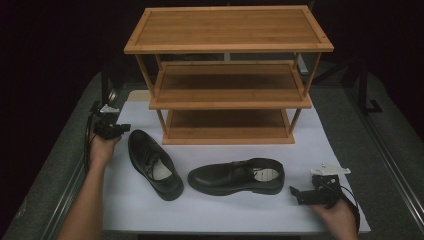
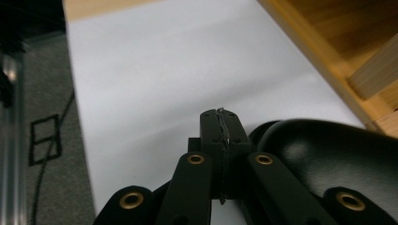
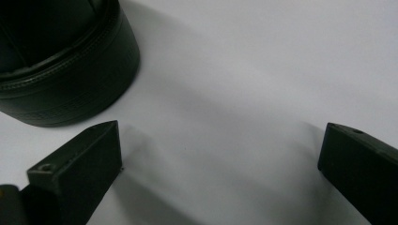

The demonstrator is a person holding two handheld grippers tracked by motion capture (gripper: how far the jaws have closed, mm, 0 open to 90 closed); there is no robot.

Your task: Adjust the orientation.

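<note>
In the high view, two black shoes lie on the white surface (image 1: 225,210) before a three-tier wooden rack (image 1: 227,75); the left shoe (image 1: 154,163) lies slanted, heel toward the rack, and the right shoe (image 1: 237,176) lies sideways, heel to the right; the left gripper (image 1: 122,128) sits just beside the left shoe's heel; the right gripper (image 1: 295,192) sits near the right shoe's heel.

In the left gripper view, the jaws are pressed together with nothing between them; the left shoe (image 2: 328,159) bulges just beside them, the rack (image 2: 338,56) beyond.

In the right gripper view, the jaws stand wide apart over the bare surface (image 3: 244,84); the right shoe (image 3: 65,61) lies near one jaw, apart from it.
</note>
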